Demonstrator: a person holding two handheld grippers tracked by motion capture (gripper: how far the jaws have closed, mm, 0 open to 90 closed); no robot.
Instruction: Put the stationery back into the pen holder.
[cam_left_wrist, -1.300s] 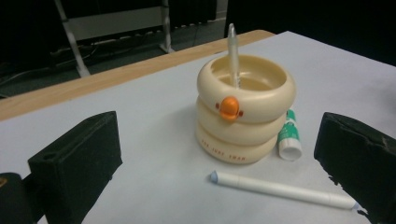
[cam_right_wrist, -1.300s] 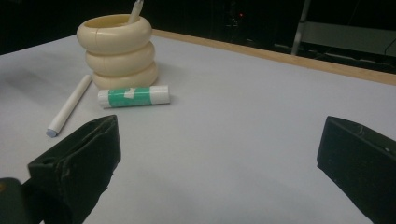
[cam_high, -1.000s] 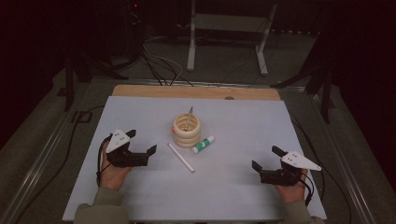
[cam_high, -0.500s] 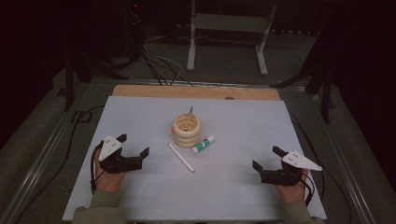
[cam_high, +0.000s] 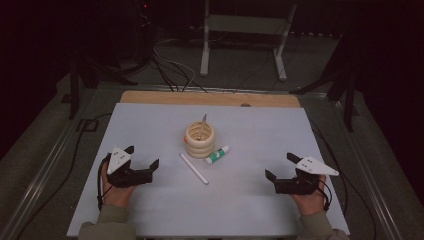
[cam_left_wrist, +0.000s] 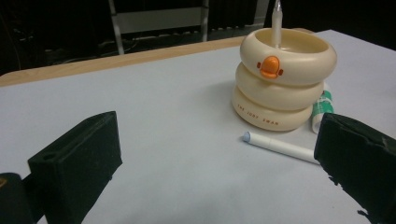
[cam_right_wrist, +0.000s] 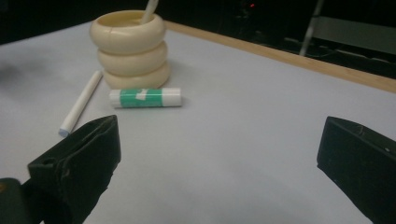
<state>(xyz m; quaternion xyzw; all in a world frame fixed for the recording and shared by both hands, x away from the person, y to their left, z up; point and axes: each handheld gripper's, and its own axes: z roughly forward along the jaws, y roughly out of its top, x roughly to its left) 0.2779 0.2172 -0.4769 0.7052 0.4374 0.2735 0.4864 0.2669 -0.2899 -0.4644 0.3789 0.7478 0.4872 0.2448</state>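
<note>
Our left gripper (cam_high: 142, 163) has drawn back, jaws wide and empty; the white pen (cam_high: 194, 168) lies ahead, probably our next target.

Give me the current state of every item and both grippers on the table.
Left gripper: open, empty, low over the mat.
Right gripper: open, empty.
Cream ring-stack pen holder: upright, one pen standing inside.
Pen in holder: upright, leaning on the rim.
White pen: lying flat beside the holder, capped.
Green-and-white glue stick: lying on its side, capped, next to the holder's base.
</note>
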